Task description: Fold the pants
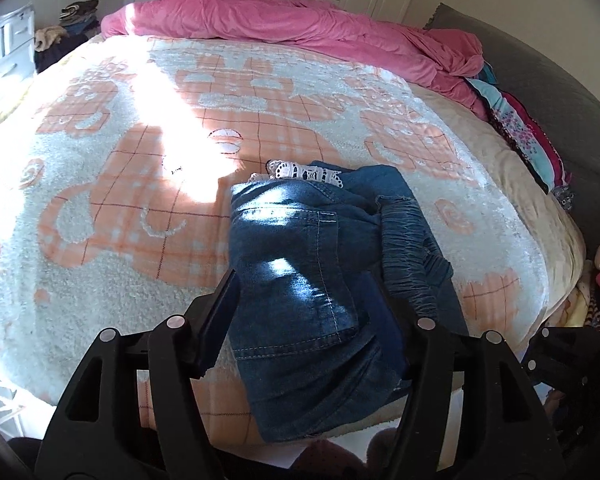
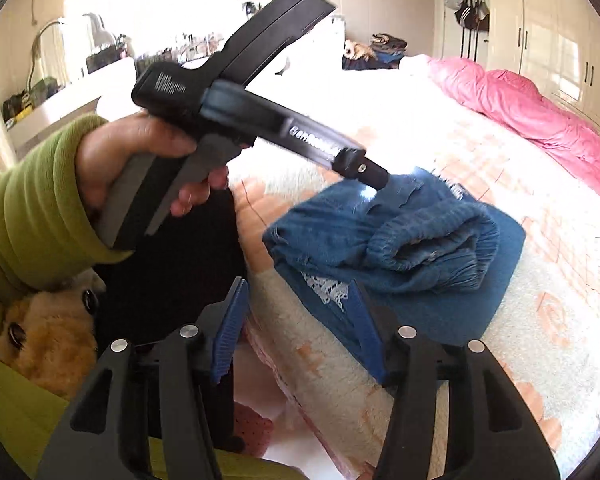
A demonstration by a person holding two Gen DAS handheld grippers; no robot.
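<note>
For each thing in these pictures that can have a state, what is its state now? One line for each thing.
Denim pants: folded into a compact bundle, lying on the bed blanket, lace trim showing.
Left gripper: open, jaws either side of the pants, not pressing.
Right gripper: open, nothing between the pads.
Pink duvet: crumpled at the far side of the bed.
Wardrobe doors: closed.

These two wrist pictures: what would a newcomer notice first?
First the folded blue jeans with white lace trim, lying at the near edge of the bed on its peach-and-white blanket. Then the crumpled pink duvet along the far side, and a hand in a green sleeve holding the left gripper above the jeans.
</note>
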